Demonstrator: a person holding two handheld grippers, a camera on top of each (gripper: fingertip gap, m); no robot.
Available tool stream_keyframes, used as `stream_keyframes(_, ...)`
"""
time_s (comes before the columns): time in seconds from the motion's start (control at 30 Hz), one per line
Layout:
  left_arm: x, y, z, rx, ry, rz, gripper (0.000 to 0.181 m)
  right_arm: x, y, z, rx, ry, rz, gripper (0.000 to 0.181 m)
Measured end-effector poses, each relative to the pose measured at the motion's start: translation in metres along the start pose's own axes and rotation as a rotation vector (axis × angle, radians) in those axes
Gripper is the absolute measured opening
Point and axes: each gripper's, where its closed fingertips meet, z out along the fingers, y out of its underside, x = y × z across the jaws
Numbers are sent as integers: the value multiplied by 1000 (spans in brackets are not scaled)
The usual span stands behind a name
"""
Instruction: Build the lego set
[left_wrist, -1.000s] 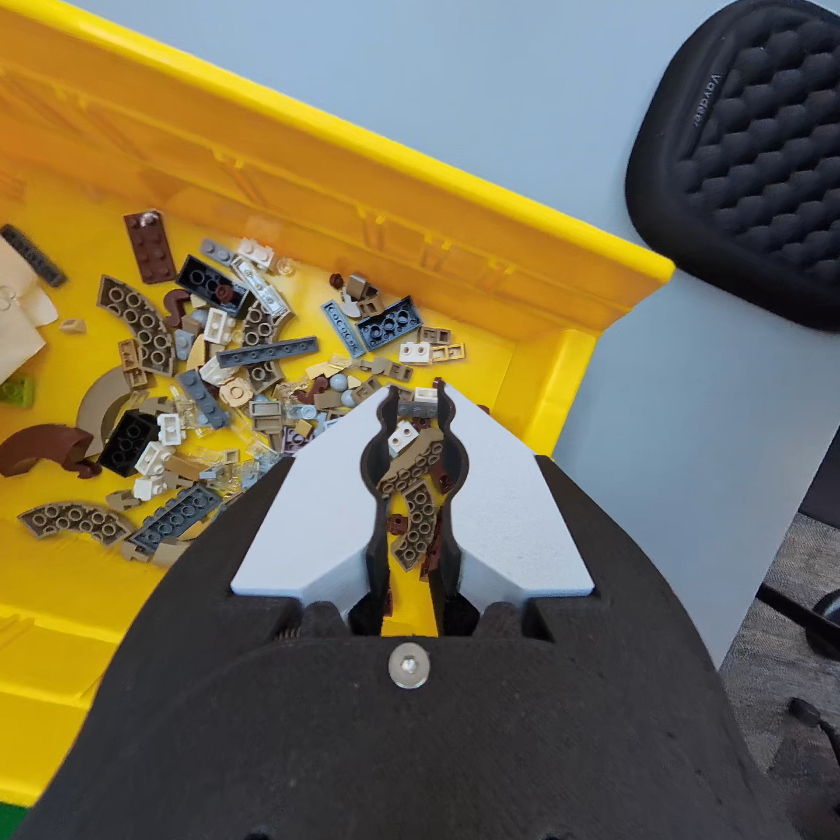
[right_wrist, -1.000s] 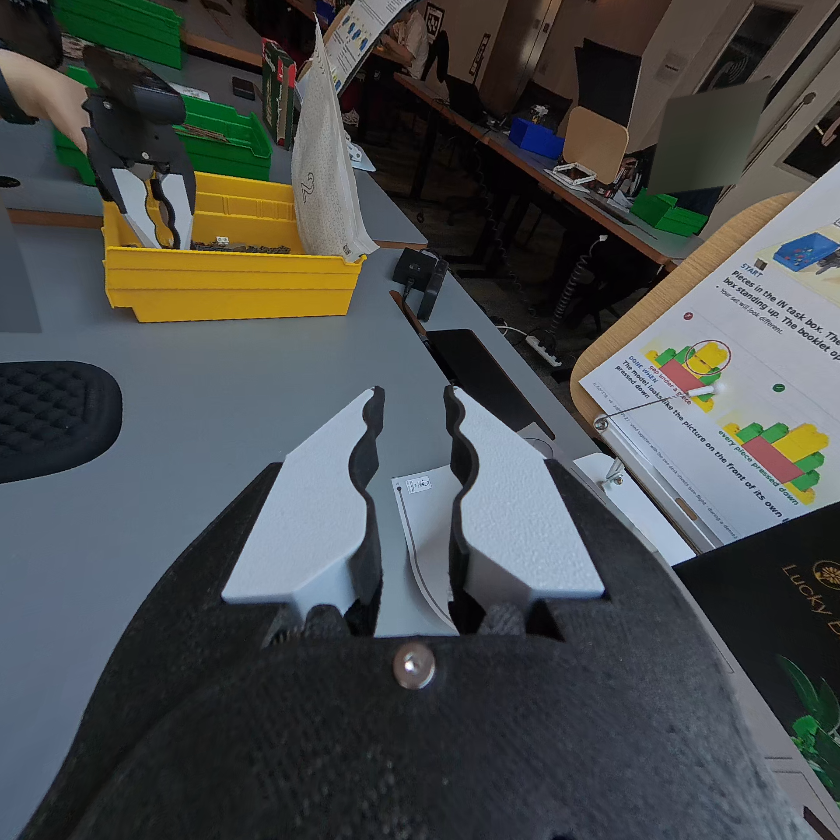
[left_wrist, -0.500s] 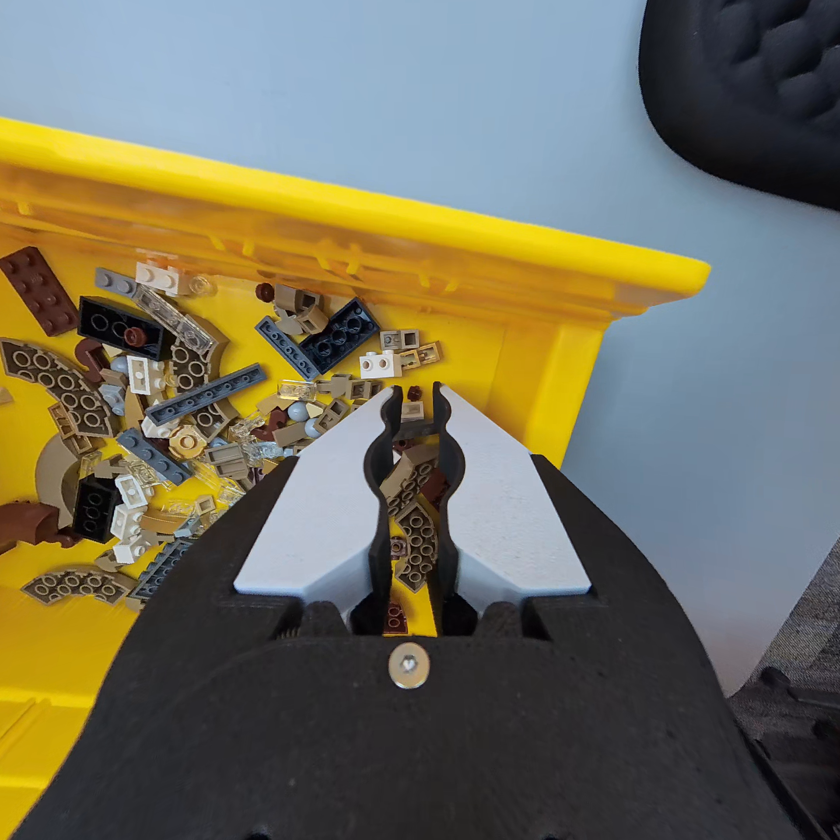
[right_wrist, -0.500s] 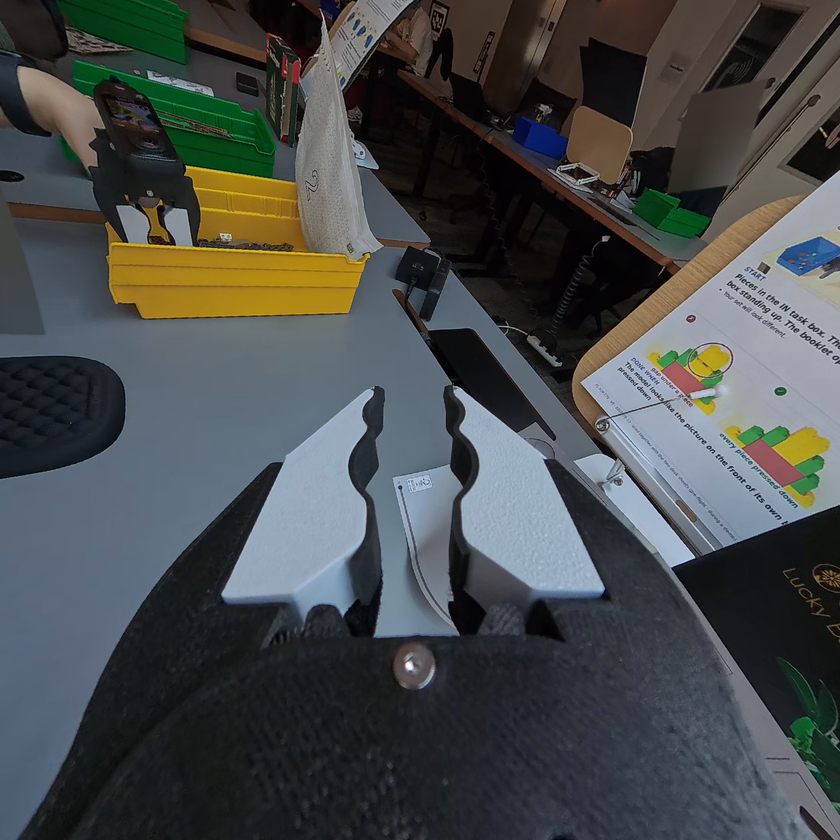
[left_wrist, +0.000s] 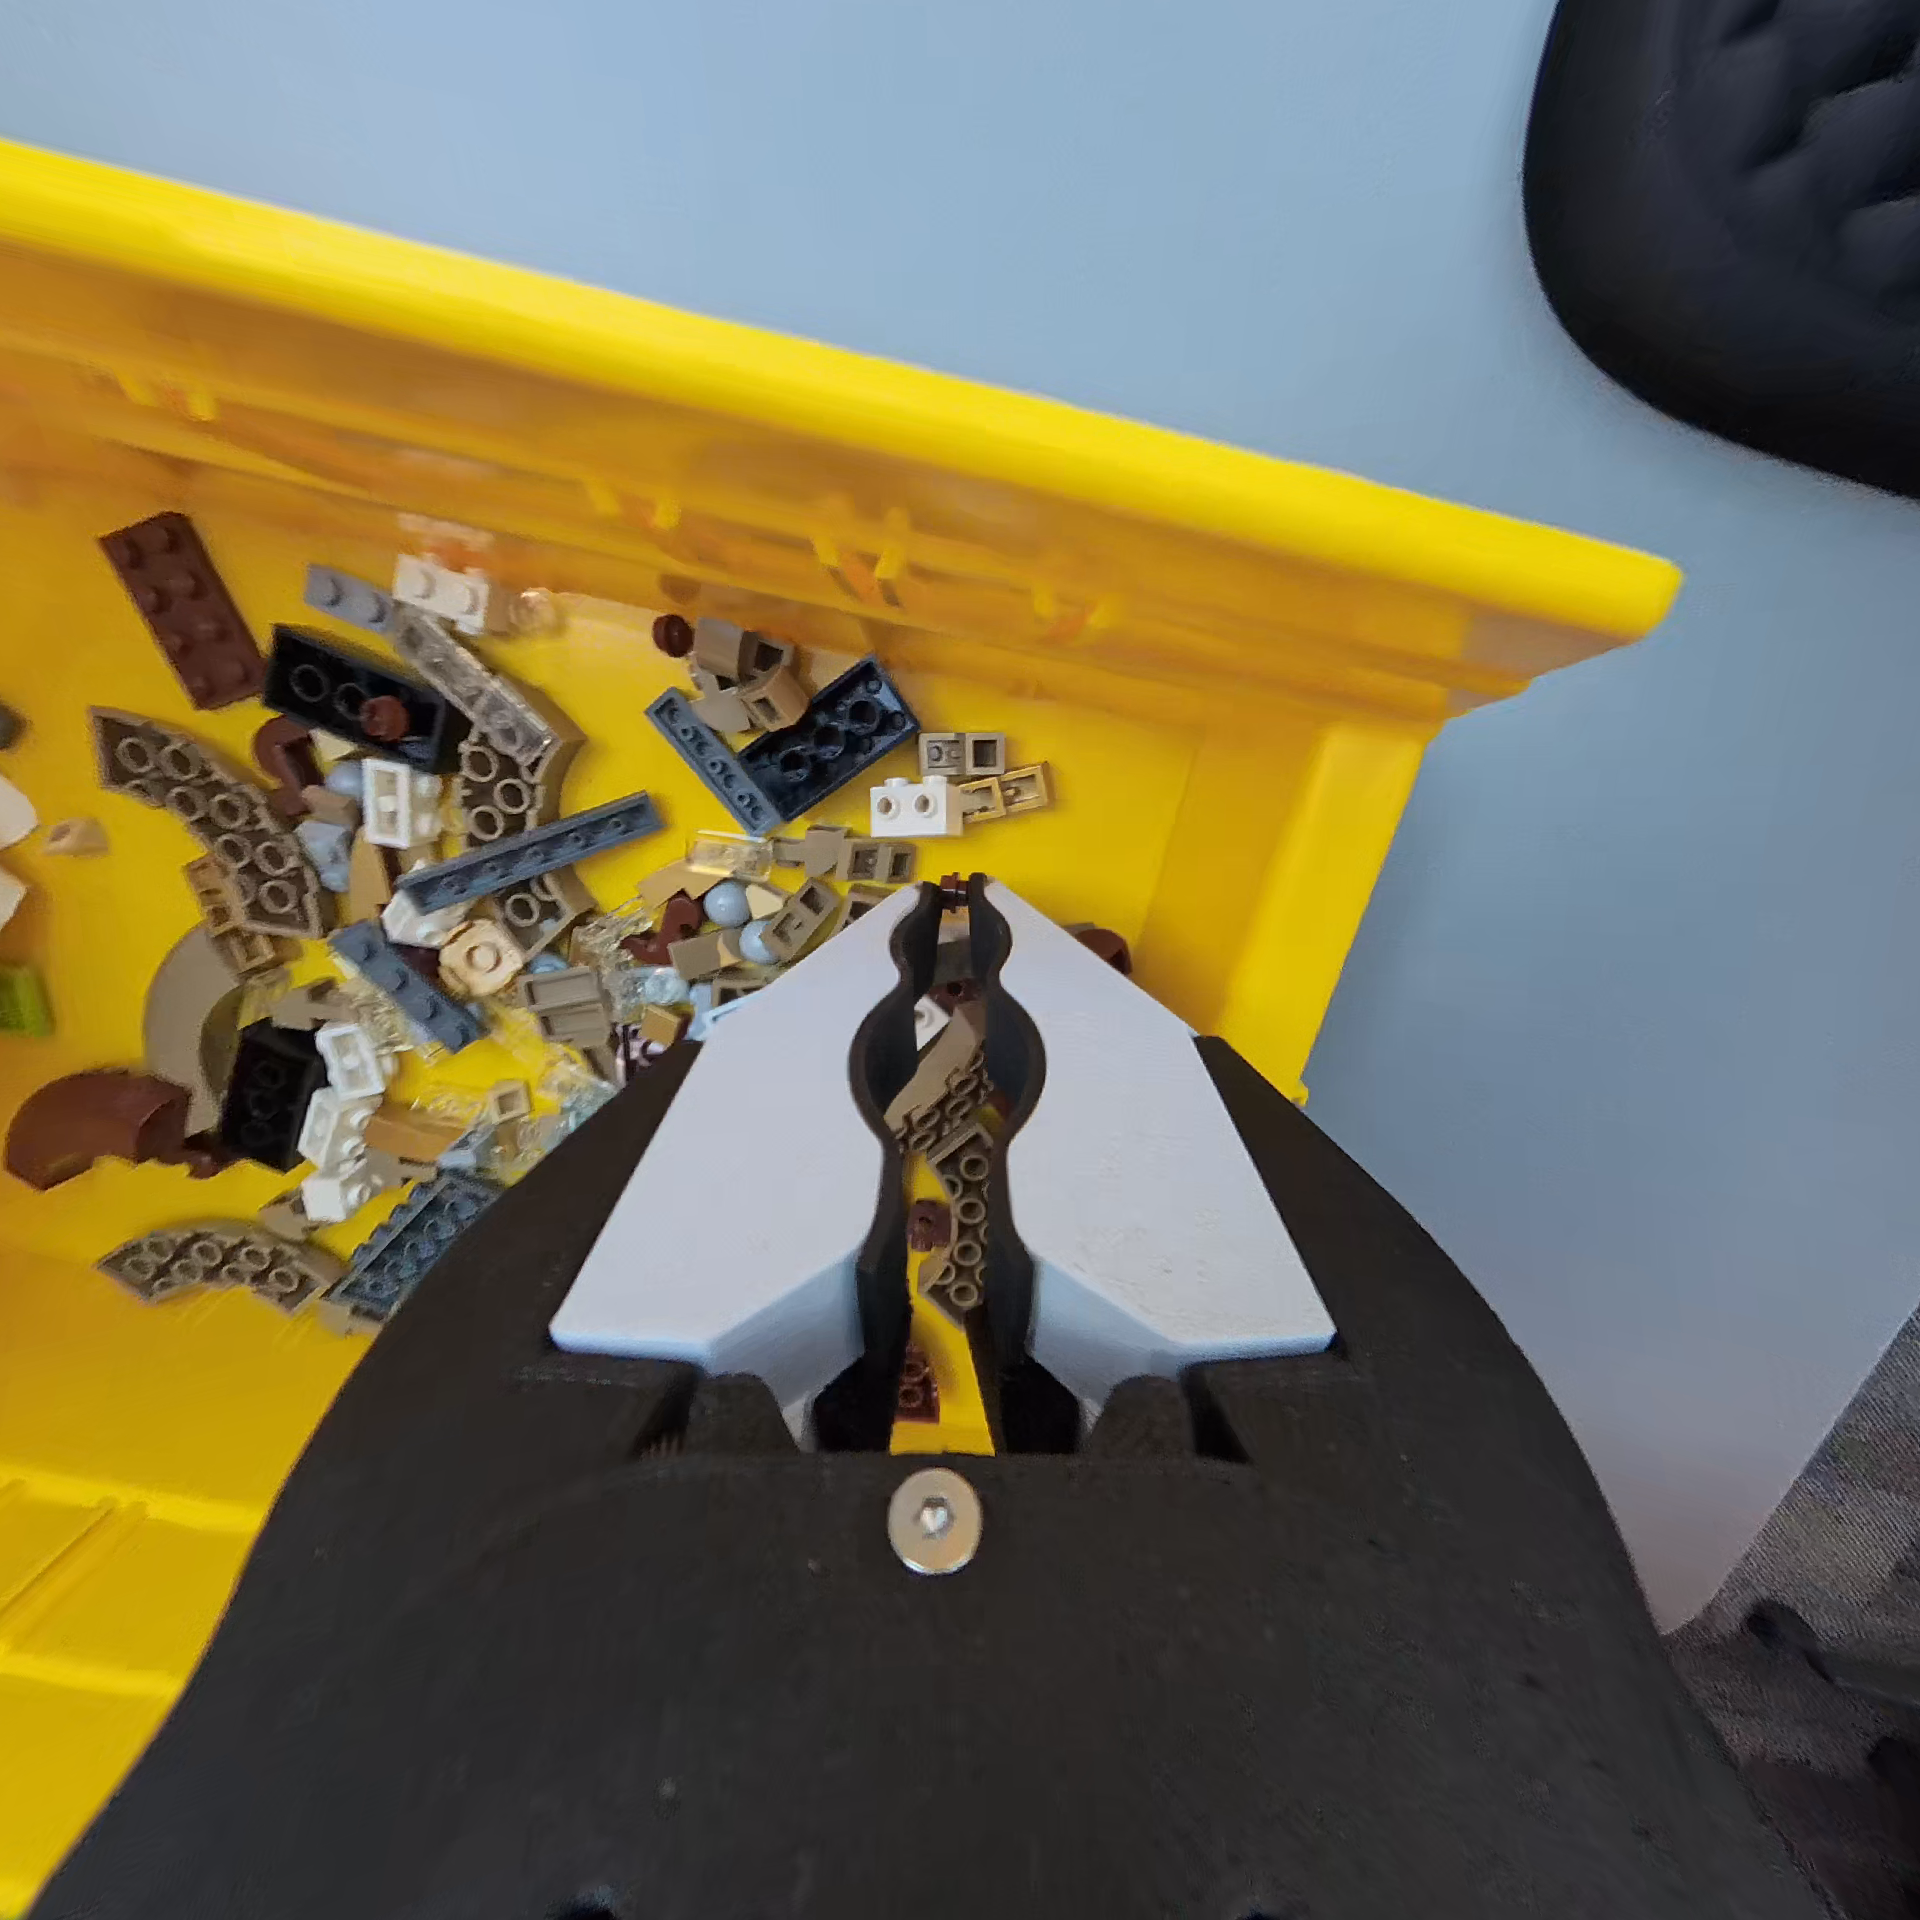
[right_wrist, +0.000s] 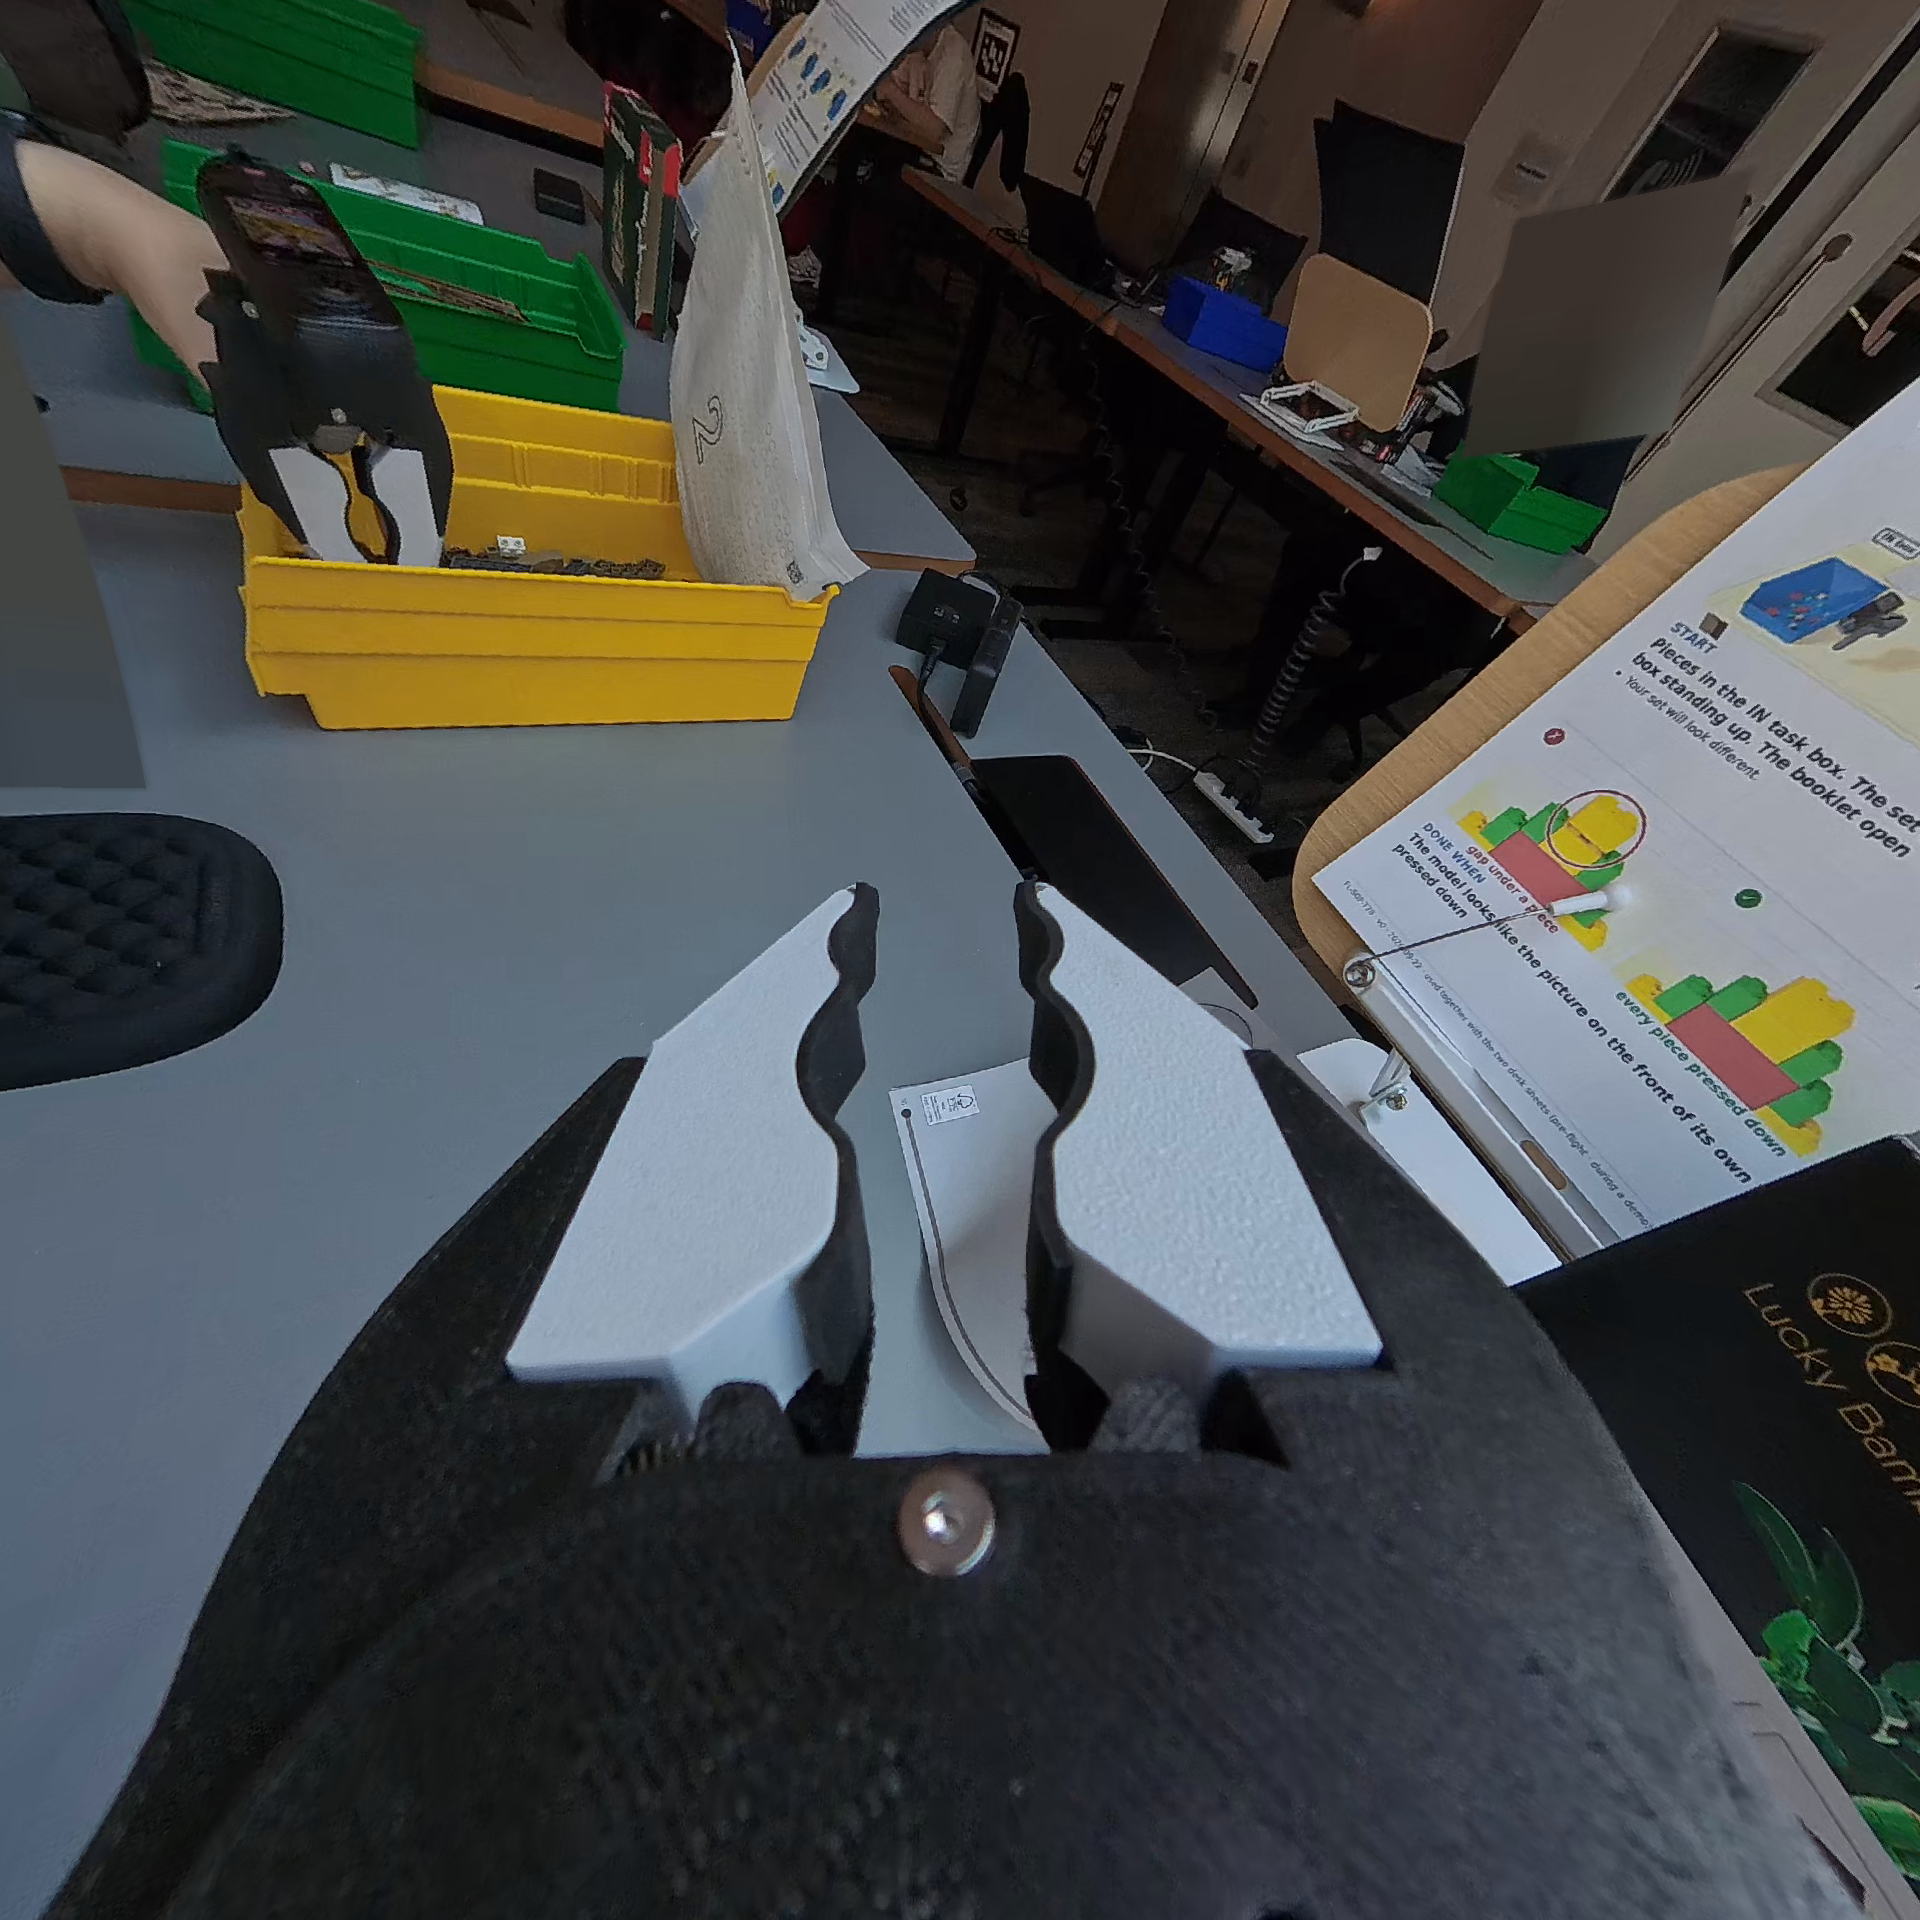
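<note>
Risk: left tool (left_wrist: 958, 885) pinching tiny brown piece (left_wrist: 952, 886) at tips inside yellow bin (left_wrist: 1299, 644); shallow hold may slip. Right tool (right_wrist: 945, 904) released, idle above table (right_wrist: 520, 883).

Glossy yellow plastic bin (left_wrist: 1039, 488) of shiny plastic bricks (left_wrist: 499, 821) on smooth matt grey table (left_wrist: 935, 187); dimpled black foam pad (right_wrist: 114, 935).

Left wrist cam is right down inside the yellow plastic bin (left_wrist: 1091, 499), looking steeply down from close up. Right wrist cam sits low over the grey table (right_wrist: 520, 883), facing across it from farther back. Both views catch that bin (right_wrist: 520, 655) and the black dimpled pad (left_wrist: 1745, 208) (right_wrist: 114, 935).
</note>
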Motion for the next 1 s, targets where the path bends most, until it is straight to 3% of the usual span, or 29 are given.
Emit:
stream_keyframes(0.13,-24,-5,-55,85,-227,-58,3,2,-6,-7,17,17,-8,27)
stream_keyframes(0.23,-25,-33,-107,212,-335,-151,3,10,-7,-20,5,58,-41,28)
stream_keyframes(0.33,-1,-86,-139,317,-318,-192,3,29,-7,-44,7,119,-48,29)
stream_keyframes(0.4,26,-134,-140,398,-240,-158,3,46,-7,-67,18,174,-21,29)
stream_keyframes(0.5,64,-198,-113,440,-58,-166,3,69,-7,-108,42,276,14,29)
stream_keyframes(0.67,97,-277,-26,398,312,-323,3,89,2,-176,-5,472,16,29)
stream_keyframes(0.77,98,-300,19,299,497,-448,3,99,16,-213,-56,566,57,29)
stream_keyframes(0.87,91,-315,42,241,611,-537,3,101,20,-228,-30,553,91,30)
stream_keyframes(1.0,71,-316,61,141,562,-579,3,103,19,-231,-10,534,75,30)
